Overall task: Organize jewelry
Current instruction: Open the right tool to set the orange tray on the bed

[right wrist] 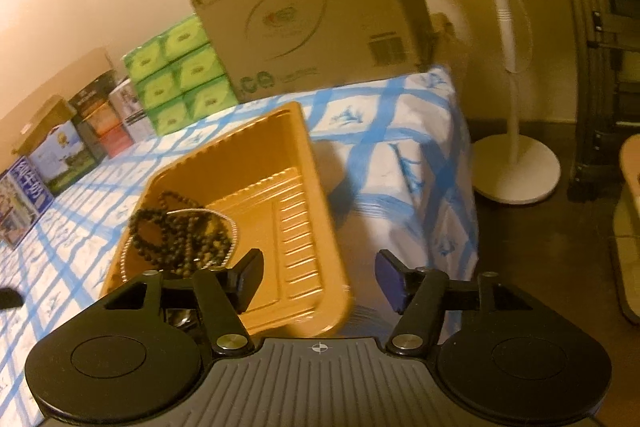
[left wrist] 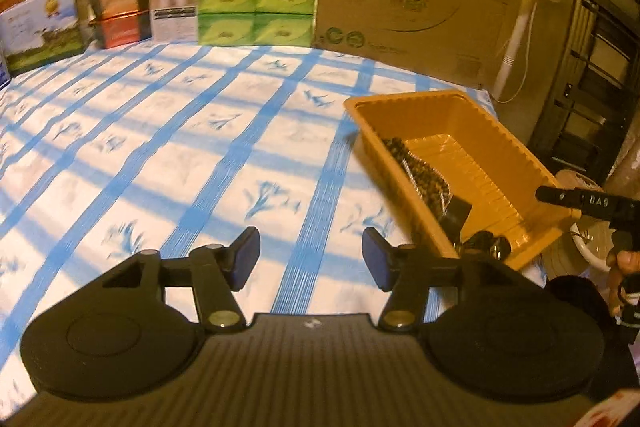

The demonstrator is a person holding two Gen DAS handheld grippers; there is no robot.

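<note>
Beads [left wrist: 416,171] in yellow tray [left wrist: 516,151], fingers [left wrist: 246,259] apart

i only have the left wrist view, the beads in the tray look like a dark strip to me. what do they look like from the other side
Observer: In the right wrist view the beaded necklace lies in loose loops piled at one end of the yellow tray.
Operator: is my right gripper holding anything
Observer: No. The right gripper is open and empty, its left finger over the tray's near end.
Operator: how close is the tray to the table edge
Observer: Its right side sits close to the edge where the blue checked cloth drops off towards the floor.
</note>
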